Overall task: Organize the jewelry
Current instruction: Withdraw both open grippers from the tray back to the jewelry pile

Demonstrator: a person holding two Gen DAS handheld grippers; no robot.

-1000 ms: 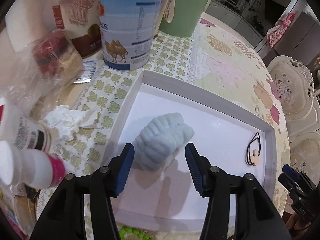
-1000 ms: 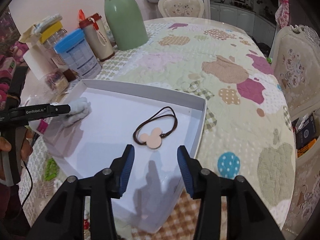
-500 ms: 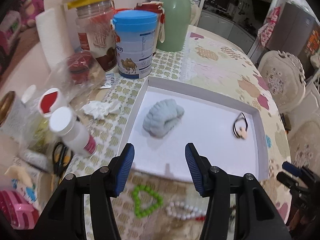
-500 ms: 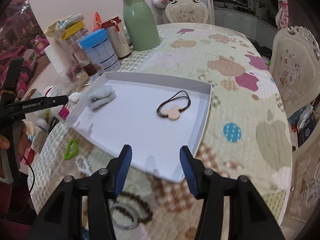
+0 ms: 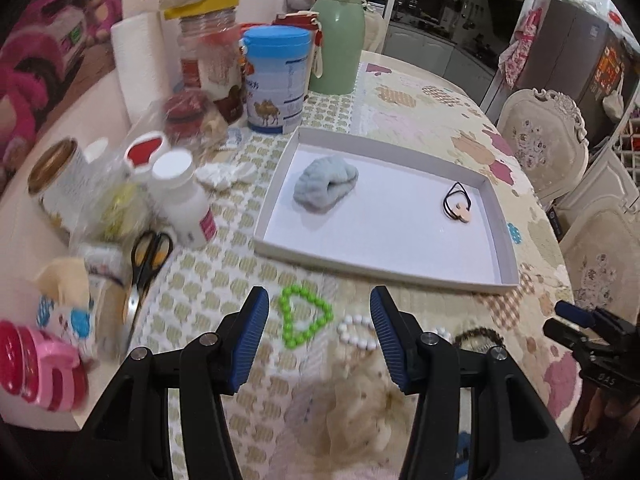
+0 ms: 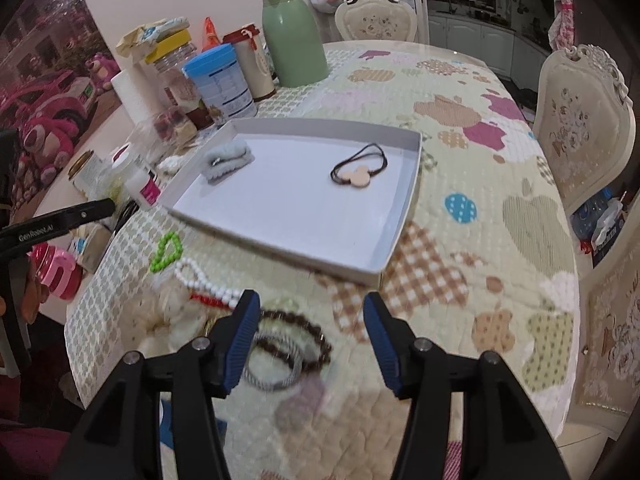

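Note:
A white tray (image 5: 280, 160) (image 6: 404, 208) holds a fluffy blue scrunchie (image 5: 326, 184) (image 6: 228, 160) and a dark hair tie with a tan mouse-shaped charm (image 5: 460, 204) (image 6: 358, 168). On the cloth near the tray's front edge lie a green bead bracelet (image 5: 304, 316) (image 6: 166, 250), a white pearl bracelet (image 5: 356, 332) (image 6: 204, 280), a brown bead bracelet (image 6: 296, 332) and a grey hair band (image 6: 272, 376). My left gripper (image 5: 316, 344) hangs open above the green beads. My right gripper (image 6: 310, 340) is opening above the brown bracelet, with nothing gripped.
Bottles, a blue-lidded tin (image 5: 276, 84), a green flask (image 5: 338, 36), scissors (image 5: 148, 264) and a pink cup (image 5: 36, 364) crowd the table's left side. Ornate chairs (image 6: 580, 120) stand to the right. A cream plush toy (image 5: 360, 400) lies near the table's front.
Both grippers have pulled back from over the tray toward the table's near edge. The bracelets in front of the tray have come into view. The right jaws stand a little wider.

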